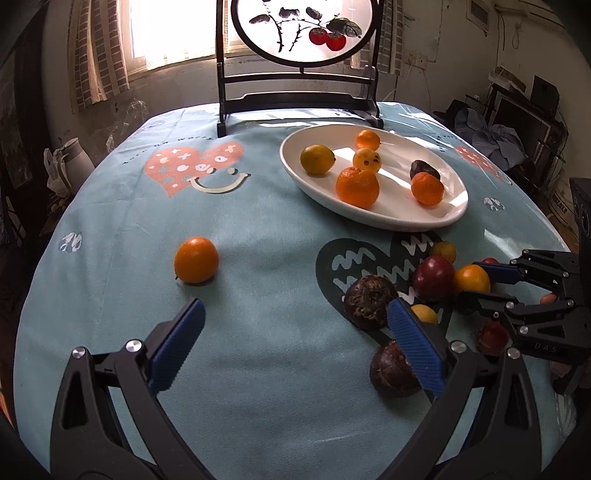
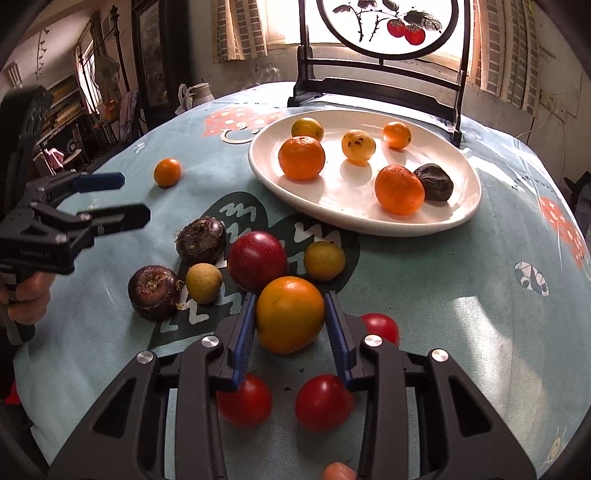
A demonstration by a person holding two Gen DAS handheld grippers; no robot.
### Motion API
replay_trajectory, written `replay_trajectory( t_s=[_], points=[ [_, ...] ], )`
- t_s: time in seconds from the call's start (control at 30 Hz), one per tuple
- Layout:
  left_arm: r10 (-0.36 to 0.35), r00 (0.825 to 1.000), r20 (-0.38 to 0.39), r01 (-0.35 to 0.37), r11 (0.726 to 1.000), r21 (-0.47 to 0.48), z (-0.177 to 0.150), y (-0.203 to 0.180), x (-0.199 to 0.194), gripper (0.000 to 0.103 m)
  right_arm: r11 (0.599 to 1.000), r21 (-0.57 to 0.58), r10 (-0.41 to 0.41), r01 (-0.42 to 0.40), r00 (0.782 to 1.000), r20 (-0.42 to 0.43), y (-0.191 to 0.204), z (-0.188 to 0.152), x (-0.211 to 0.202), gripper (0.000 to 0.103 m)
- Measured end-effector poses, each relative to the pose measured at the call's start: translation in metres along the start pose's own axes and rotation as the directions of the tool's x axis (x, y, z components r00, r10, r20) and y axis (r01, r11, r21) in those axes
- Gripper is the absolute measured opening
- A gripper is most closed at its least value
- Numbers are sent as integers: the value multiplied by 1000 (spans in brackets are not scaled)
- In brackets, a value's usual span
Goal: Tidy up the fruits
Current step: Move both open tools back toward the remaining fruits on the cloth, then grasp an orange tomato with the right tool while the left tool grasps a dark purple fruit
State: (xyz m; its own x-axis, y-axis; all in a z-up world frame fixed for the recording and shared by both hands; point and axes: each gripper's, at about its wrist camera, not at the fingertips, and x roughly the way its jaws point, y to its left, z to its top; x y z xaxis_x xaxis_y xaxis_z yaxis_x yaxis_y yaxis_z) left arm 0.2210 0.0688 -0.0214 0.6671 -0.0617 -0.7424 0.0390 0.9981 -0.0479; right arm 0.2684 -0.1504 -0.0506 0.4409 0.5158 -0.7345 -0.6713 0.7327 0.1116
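Left wrist view: white plate [image 1: 373, 216] holds six fruits; one orange [image 1: 196, 259] sits apart, left gripper [image 1: 295, 345] jaws wide, empty. Right wrist view: right gripper [image 2: 290, 334] jaws clamp an orange fruit [image 2: 290, 314]; about eight pieces remain on the surface [image 2: 461, 295].

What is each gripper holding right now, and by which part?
The right gripper clamps the orange fruit by its two sides. The left gripper is open and holds nothing.

Backlit window [image 1: 177, 29] glare, sharp focus, fisheye-warped edges.
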Motion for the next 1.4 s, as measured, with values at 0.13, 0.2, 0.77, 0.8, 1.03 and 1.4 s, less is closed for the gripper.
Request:
replay_trajectory(
  t_s=[0.13, 0.2, 0.77, 0.8, 1.03, 1.4],
  points=[
    [-109, 993, -36, 112, 990, 90, -11, -16, -1, 100, 996, 74, 44, -49, 996, 73, -10, 4, -18, 38],
    [-117, 992, -44, 122, 982, 147, -16, -28, -1, 97, 995, 83, 38, -46, 995, 96, -11, 4, -23, 38],
    [-136, 984, -118, 165, 943, 287, -35, -57, 15, 59, 993, 113, 36, -46, 995, 94, -15, 4, -24, 38],
    [-138, 983, -118, 167, 943, 287, -35, -57, 16, 58, 992, 114, 35, -46, 995, 92, -15, 4, -23, 38],
    [-147, 982, -114, 175, 941, 291, -34, -59, 15, 45, 992, 116, 30, -41, 995, 95, -15, 3, -23, 38],
    [-197, 978, -68, 208, 952, 226, -32, -49, -3, 44, 993, 72, 85, -93, 991, 106, -3, -2, -26, 38]
  ],
)
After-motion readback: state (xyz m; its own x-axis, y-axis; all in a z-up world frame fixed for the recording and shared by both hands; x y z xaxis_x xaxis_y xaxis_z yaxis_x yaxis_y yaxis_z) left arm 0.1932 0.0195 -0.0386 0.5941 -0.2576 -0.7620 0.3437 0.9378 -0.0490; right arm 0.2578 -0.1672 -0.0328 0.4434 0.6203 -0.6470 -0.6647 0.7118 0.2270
